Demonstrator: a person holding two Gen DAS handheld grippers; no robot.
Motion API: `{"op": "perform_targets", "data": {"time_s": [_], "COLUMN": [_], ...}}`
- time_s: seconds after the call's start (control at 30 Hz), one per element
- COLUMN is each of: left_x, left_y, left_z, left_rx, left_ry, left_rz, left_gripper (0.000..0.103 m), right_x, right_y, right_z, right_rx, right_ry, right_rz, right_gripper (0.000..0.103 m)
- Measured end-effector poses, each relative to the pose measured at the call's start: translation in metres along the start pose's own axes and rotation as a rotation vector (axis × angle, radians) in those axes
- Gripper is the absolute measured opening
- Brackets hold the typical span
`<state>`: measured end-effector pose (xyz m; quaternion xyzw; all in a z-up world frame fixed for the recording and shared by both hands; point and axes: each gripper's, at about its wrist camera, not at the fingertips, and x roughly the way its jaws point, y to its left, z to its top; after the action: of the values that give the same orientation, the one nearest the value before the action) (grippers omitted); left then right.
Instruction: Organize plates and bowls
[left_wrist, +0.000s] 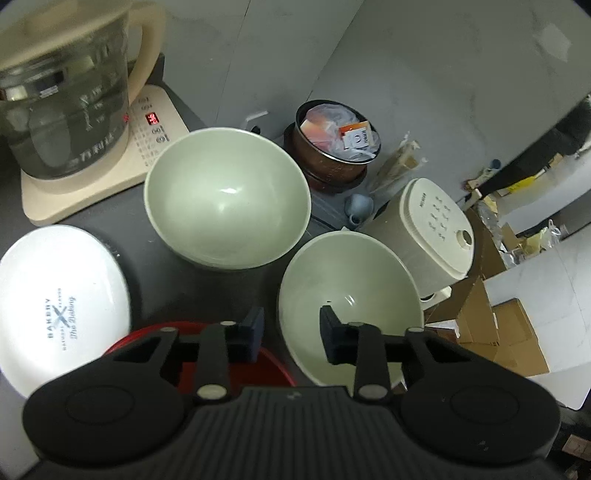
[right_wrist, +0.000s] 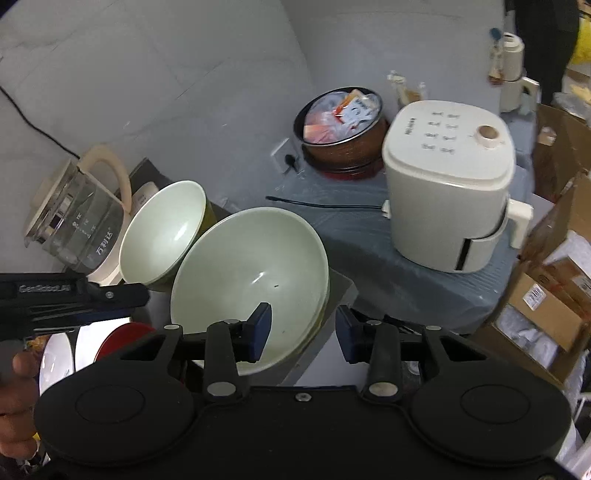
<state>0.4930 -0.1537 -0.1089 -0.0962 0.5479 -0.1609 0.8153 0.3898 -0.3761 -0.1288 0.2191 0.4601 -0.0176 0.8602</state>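
Left wrist view is taken first, with the nearer green bowl (left_wrist: 351, 306) as the landmark. Closest to the lens, the left claw (left_wrist: 291, 326) is seen partly open, its jaws straddling that bowl's near-left rim, one finger outside the wall and one over the inside; no pad is seen pressing, so nothing is held. Just left of the landmark a red dish (left_wrist: 266, 363) is partly hidden under the claw, and further left a white plate (left_wrist: 62, 302) lies on the dark bench (left_wrist: 155, 258). Behind the landmark, close by but seemingly apart, a second green bowl (left_wrist: 227, 199) is set upright. Beyond that, a glass kettle (left_wrist: 62, 103) and a brown pot (left_wrist: 332, 147) are seen, and to the landmark's right a white cooker (left_wrist: 436, 229).

From the right wrist view, the right claw (right_wrist: 303, 332) is likewise partly open across the opposite rim of the landmark (right_wrist: 251, 280), empty.

The step is judged to be a two-sided rim grasp for stacking. It is best done if each wall is centred between the pads before closing, and the bowl is lifted level so neither grip slips.
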Motion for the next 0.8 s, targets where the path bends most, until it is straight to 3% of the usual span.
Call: {"op": "perform_targets", "data": {"time_s": [0.17, 0.23, 0.4, 0.57, 0.8], "left_x": [0.027, 0.038, 0.059, 0.075, 0.07], "left_y": [-0.002, -0.004, -0.004, -0.003, -0.006], "left_z": [0.006, 0.007, 0.01, 0.009, 0.011], "left_rx": [-0.033, -0.038, -0.062, -0.08, -0.1], "left_ry": [0.035, 0.042, 0.071, 0.096, 0.082], "left_rz": [0.026, 0.051, 0.082, 0.113, 0.125], "left_gripper": [0.021, 0.019, 0.012, 0.005, 0.004], "right_x": [0.022, 0.032, 0.049, 0.063, 0.059], "right_y": [-0.006, -0.009, -0.012, -0.011, -0.009], "right_z": [0.008, 0.011, 0.017, 0.02, 0.027], "right_rx": [-0.019, -0.024, -0.035, -0.07, -0.119], "right_ry": [0.04, 0.061, 0.088, 0.11, 0.098], "right_rz": [0.022, 0.013, 0.012, 0.016, 0.027], "right_gripper": [0.033, 0.023, 0.018, 0.017, 0.015]}}
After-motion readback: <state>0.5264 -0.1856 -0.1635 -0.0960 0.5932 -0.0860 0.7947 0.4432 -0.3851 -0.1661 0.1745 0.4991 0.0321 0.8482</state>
